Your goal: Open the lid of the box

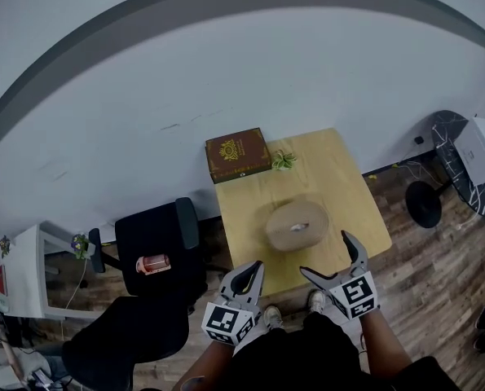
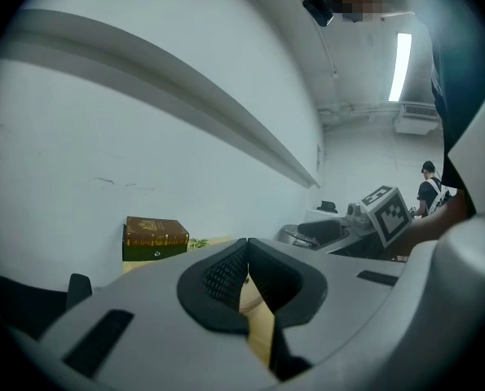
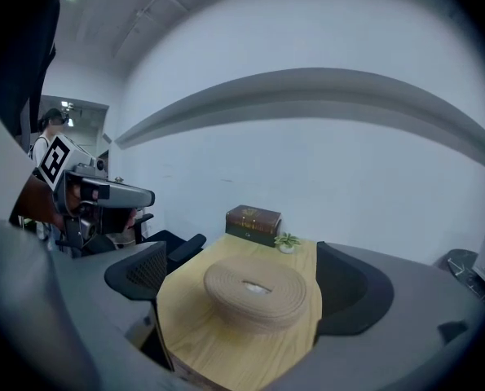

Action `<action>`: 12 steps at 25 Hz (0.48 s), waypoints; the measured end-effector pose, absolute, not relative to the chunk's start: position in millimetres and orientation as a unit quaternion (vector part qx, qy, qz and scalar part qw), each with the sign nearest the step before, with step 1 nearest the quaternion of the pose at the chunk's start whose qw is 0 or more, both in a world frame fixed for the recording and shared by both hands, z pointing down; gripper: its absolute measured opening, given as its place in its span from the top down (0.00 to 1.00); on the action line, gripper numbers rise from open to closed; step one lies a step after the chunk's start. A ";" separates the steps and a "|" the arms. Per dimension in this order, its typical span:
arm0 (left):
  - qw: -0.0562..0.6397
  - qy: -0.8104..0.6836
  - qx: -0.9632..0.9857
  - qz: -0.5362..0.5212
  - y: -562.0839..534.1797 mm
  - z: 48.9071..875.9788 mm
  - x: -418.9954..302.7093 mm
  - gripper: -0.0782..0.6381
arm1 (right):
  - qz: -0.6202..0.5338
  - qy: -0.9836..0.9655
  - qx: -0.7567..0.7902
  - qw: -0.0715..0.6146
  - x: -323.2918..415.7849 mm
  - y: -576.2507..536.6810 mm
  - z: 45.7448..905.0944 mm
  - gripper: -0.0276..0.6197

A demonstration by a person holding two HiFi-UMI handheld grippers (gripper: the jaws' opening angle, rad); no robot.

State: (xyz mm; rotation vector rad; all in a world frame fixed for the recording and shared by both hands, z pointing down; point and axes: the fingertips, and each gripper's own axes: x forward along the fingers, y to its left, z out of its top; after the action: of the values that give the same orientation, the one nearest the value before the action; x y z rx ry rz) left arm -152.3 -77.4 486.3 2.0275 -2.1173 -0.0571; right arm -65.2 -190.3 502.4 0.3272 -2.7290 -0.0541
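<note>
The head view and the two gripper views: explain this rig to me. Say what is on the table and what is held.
A person at a wooden table holds a gripper in each hand. The head view looks down from a camera on the person's head; each gripper view looks along that gripper's own fingers. On the table: a brown box, a small plant and a round woven box. The left gripper has its fingers together, the right gripper has them apart; neither holds anything.

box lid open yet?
No, the brown box at the far end of the table sits fully closed.
</note>
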 end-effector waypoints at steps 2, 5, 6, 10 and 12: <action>0.103 -0.723 0.682 -0.023 -82.2 484.5 -154.9 0.86 | -0.023 -0.973 0.105 0.202 -70.9 -194.2 507.6 0.06; 0.103 -0.734 0.671 -0.021 -86.1 486.2 -159.3 0.86 | -0.034 -0.973 0.077 0.214 -81.0 -194.9 515.0 0.06; 0.104 -0.739 0.666 -0.022 -87.2 486.8 -161.2 0.86 | -0.039 -0.973 0.064 0.220 -83.9 -194.6 517.8 0.06; 0.108 -0.756 0.645 -0.035 -93.1 486.8 -169.1 0.86 | -0.059 -0.963 0.001 0.262 -94.5 -193.2 536.7 0.05; 0.111 -0.763 0.636 -0.039 -95.5 487.5 -172.2 0.86 | -0.075 -0.953 -0.037 0.290 -99.4 -189.6 548.8 0.04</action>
State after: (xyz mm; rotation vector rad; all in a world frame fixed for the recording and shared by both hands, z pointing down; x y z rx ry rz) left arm -172.2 -95.5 487.5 1.8670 -2.2415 -0.1152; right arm -99.4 -189.6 548.8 -0.0990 -2.5434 -0.2004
